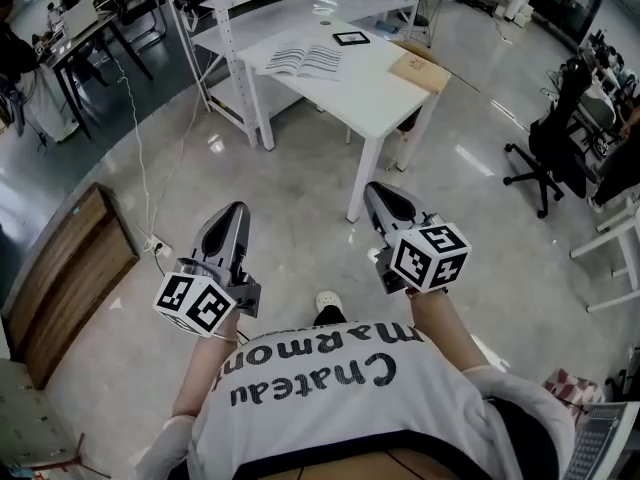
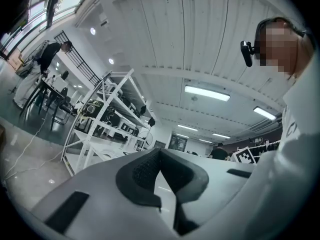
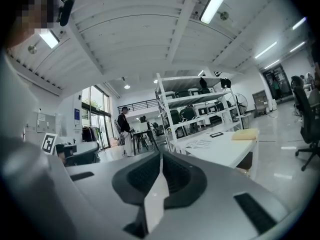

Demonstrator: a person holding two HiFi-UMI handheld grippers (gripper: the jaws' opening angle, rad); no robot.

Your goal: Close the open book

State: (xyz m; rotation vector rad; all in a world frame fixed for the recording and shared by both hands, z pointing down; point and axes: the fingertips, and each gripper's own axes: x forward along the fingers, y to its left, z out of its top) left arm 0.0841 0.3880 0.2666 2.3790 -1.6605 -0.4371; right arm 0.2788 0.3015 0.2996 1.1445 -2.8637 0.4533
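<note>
Clenched, empty jaws on the grey left gripper (image 1: 237, 213) and right gripper (image 1: 380, 192) could crumple pages of the open white book (image 1: 305, 61) on the white tabletop (image 1: 375, 103).

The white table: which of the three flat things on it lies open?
The book on the left, printed pages spread. The black-framed tablet and the tan packet show no pages.

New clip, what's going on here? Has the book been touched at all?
A person stands on the floor some way back from the white table, holding the left gripper and the right gripper out in front. Both have their jaws together and nothing between them. The open book lies pages up on the table's far part, well clear of both grippers. A small black slab and a tan packet lie there too. Closing the book has not begun.
</note>
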